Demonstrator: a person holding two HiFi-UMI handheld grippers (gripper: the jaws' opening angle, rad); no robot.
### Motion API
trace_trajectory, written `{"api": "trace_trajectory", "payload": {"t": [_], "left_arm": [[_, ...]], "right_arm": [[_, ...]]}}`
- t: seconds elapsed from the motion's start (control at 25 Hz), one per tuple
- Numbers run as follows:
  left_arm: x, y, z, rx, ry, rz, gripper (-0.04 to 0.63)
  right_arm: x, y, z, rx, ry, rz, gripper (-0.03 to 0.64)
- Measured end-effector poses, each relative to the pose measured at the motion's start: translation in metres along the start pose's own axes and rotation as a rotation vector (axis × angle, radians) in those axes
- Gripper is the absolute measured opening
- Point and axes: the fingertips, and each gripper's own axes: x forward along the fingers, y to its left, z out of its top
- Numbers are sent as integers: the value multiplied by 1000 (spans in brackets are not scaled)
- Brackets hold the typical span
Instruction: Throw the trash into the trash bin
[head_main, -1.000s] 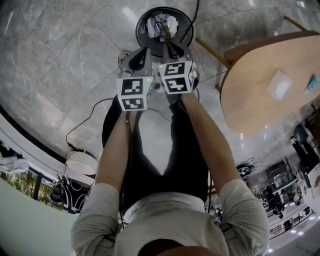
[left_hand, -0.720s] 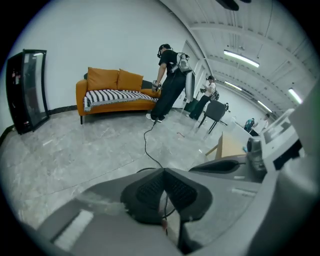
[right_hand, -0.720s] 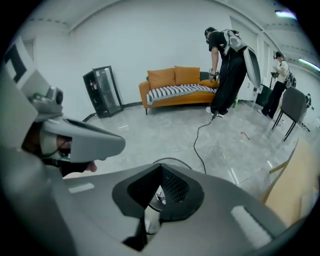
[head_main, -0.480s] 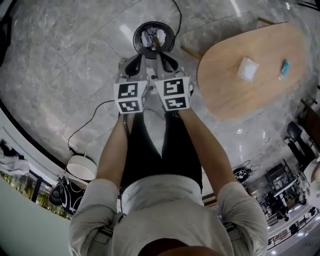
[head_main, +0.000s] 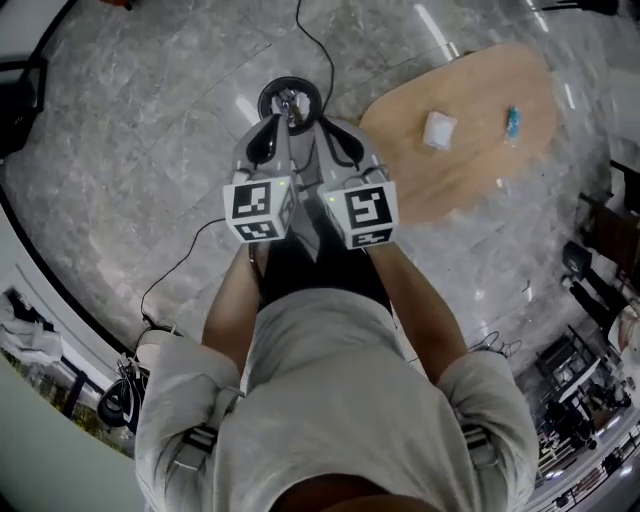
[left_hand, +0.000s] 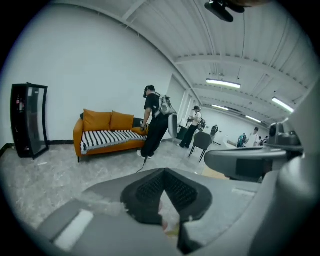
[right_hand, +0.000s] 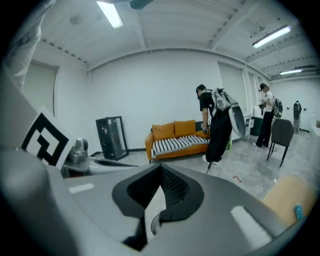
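Left gripper (left_hand: 162, 172) is holding its jaws pressed together, right gripper (right_hand: 161, 170) likewise, both hovering side by side above the trash bin (head_main: 290, 100).

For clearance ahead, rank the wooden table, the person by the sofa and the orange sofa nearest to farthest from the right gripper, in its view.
1. wooden table, low right.
2. person by the sofa, right of centre.
3. orange sofa, behind that person, by the wall.

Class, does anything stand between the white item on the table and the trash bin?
Nothing visible does: only bare floor separates the table holding the white item from the trash bin.
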Motion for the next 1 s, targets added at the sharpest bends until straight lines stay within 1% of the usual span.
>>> {"api": "trace_trajectory", "payload": {"t": [0.12,0.2,0.28,0.4,0.52,0.64,0.84,0.92,1.0], "left_arm": [[-19,-32,44,2,-101,-11,15],[-27,-54,67,31,-159,-16,15],[-39,-72,81,49,-190,-19,15],[-64,-97,101,38,-225,-20,15],[-79,-121,119,66,-276,-30,15],[-85,-144,129,102,-316,-41,15],[-87,-170,134,146,-332,-51,15],[-90,-176,137,159,-334,-37,15],[-93,-180,137,151,-330,-11,15]], "right_arm": [[-32,-3,51,-33,-103,-10,8],[-49,-13,73,-61,-157,-23,8],[-69,-19,89,-77,-196,-37,8],[-105,-25,110,-96,-257,-54,8],[-130,-29,129,-147,-310,-58,8],[-145,-35,139,-161,-339,-59,8],[-162,-50,140,-147,-365,-62,8],[-168,-53,138,-142,-363,-52,8],[-173,-56,134,-136,-354,-40,8]]}}
